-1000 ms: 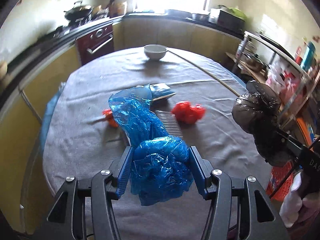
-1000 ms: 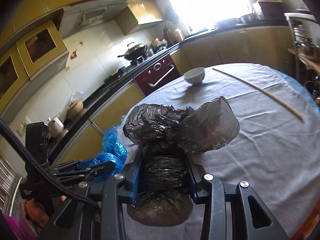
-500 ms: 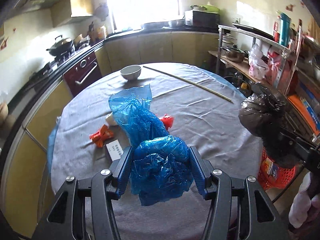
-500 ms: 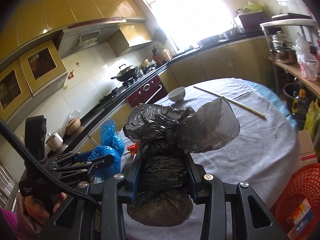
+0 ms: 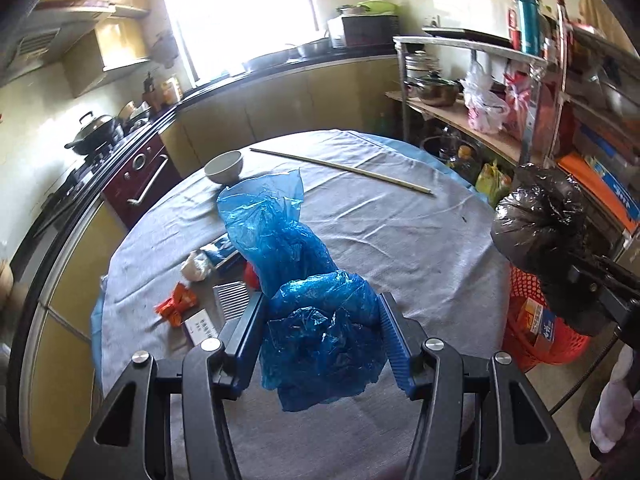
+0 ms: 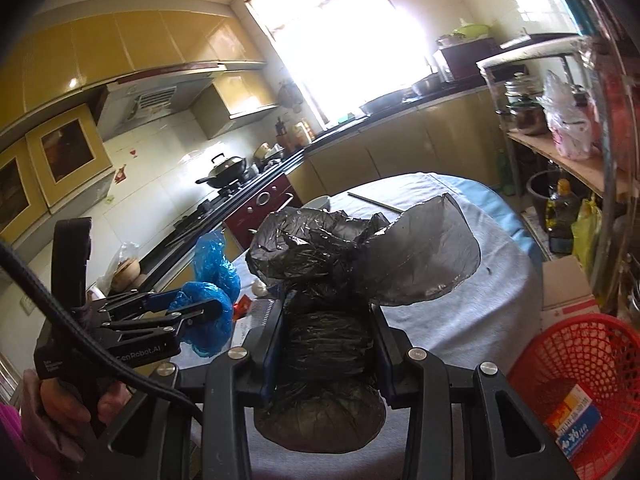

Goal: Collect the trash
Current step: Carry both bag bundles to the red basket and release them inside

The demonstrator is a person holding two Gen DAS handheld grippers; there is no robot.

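So both grippers are full. The left gripper (image 5: pixel 320 340) is clamped on a crumpled blue plastic bag (image 5: pixel 304 280), with a loose tail of it sticking up and forward over the table. The right gripper (image 6: pixel 326 340) is squeezed narrow around a knotted black trash bag (image 6: pixel 340 264); a bulge hangs below the jaws and a thin flap fans out to the right. In the left wrist view that same black bag shows at the right edge, off the side of the table.

Stuff lying on the grey tablecloth (image 5: pixel 400 240): an orange wrapper (image 5: pixel 176 304), a white crumpled wad (image 5: pixel 194 266), a comb (image 5: pixel 232 300), a small white card (image 5: pixel 198 326) and a blue packet (image 5: pixel 222 250), all bunched near the left side just behind the blue bag. Something red is mostly hidden by the bag. Farther back sit a white bowl (image 5: pixel 224 166) and a long thin stick (image 5: pixel 344 170), well apart from the litter.

A red mesh basket (image 6: pixel 580 392) stands on the floor right of the table with a printed box in it. A metal shelf rack (image 5: pixel 480 92) full of pots crowds that side.
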